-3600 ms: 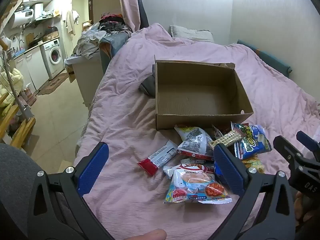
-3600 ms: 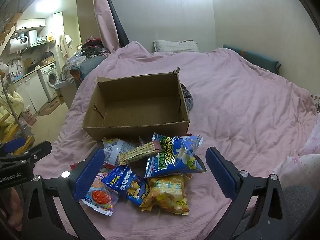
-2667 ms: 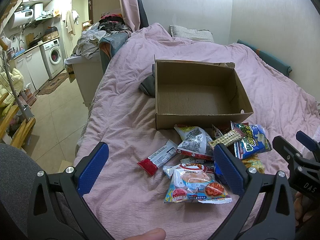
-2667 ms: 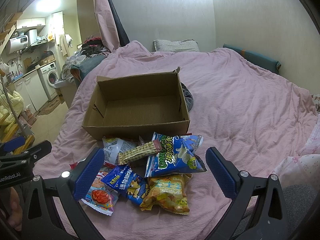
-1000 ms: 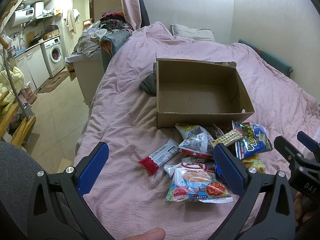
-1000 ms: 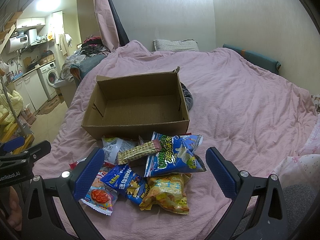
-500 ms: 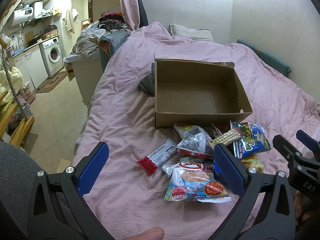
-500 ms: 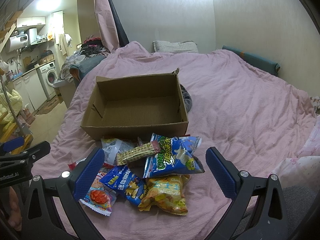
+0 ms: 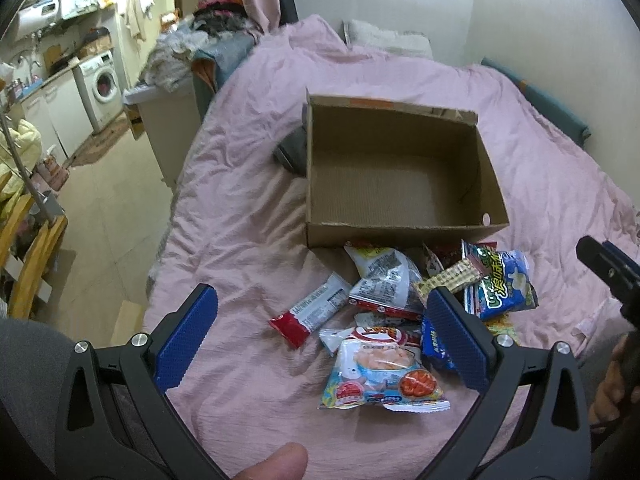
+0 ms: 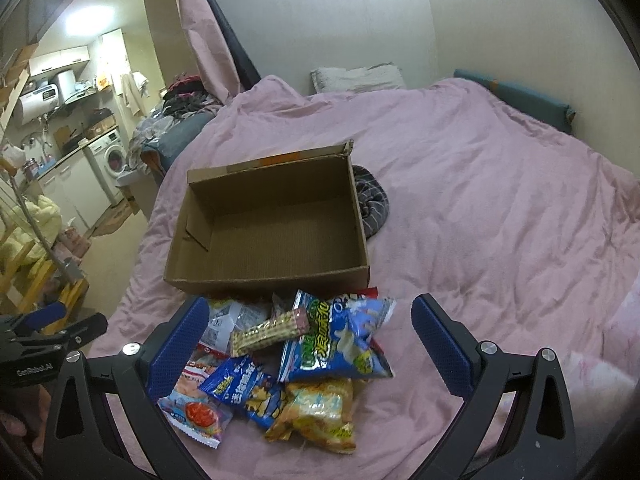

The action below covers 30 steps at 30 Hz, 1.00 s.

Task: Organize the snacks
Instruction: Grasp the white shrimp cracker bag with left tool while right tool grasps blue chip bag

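An empty open cardboard box (image 9: pixel 400 176) (image 10: pixel 276 224) sits on a pink bedspread. A pile of snack packets lies just in front of it: a red-and-white bar (image 9: pixel 310 310), a shrimp chips bag (image 9: pixel 380 372), a silver bag (image 9: pixel 382 280), a wafer bar (image 10: pixel 270 332), a blue-green bag (image 10: pixel 336 340), a blue bag (image 10: pixel 240 386) and a yellow bag (image 10: pixel 316 412). My left gripper (image 9: pixel 320 332) is open and empty above the pile's left side. My right gripper (image 10: pixel 312 344) is open and empty above the pile.
A grey striped cloth (image 10: pixel 372 204) lies behind the box. The bed's left edge drops to a tiled floor (image 9: pixel 108 200) with a washing machine (image 9: pixel 104 84) and a clothes heap (image 9: pixel 192 44) beyond. Walls close the back and right.
Both grippers have shifted slightly forward and lower toward the pile. The box and snacks have not moved.
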Tool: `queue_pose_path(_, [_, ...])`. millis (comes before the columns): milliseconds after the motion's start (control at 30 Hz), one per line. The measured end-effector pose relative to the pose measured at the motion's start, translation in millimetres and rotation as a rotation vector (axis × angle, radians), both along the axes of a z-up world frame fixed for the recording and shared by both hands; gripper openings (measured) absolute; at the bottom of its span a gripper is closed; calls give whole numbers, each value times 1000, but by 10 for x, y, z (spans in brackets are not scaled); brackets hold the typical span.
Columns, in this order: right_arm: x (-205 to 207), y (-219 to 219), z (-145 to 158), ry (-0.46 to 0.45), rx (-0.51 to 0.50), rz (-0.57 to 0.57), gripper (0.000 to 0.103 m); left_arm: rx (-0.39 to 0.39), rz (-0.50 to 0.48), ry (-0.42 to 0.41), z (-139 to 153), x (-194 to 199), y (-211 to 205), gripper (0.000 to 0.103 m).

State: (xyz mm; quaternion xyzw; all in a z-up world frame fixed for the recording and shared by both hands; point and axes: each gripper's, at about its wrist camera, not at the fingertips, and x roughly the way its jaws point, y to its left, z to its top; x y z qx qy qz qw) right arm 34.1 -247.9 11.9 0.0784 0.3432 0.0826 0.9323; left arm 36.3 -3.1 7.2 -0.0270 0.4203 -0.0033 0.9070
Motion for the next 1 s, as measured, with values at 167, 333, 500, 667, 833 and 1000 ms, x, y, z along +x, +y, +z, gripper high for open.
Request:
queue_pose_path(167, [219, -198, -231, 108, 105, -6, 103, -44, -25, 127, -96, 201, -49, 103])
queue_pose_path(333, [330, -355, -566, 281, 200, -54, 103, -10, -47, 218, -235, 340, -145, 103])
queue_pose_path(500, [344, -486, -675, 329, 275, -77, 103, -29, -67, 393, -562, 533, -288, 103])
queue_pose_path(667, [321, -536, -687, 336, 304, -96, 103, 7, -71, 532, -981, 620, -408, 85])
queue_pose_path(833, [309, -532, -665, 334, 296, -94, 103, -37, -15, 589, -1241, 653, -288, 78])
queue_pose_path(1000, [354, -542, -698, 351, 295, -107, 103, -60, -66, 630, -1360, 648, -452, 78])
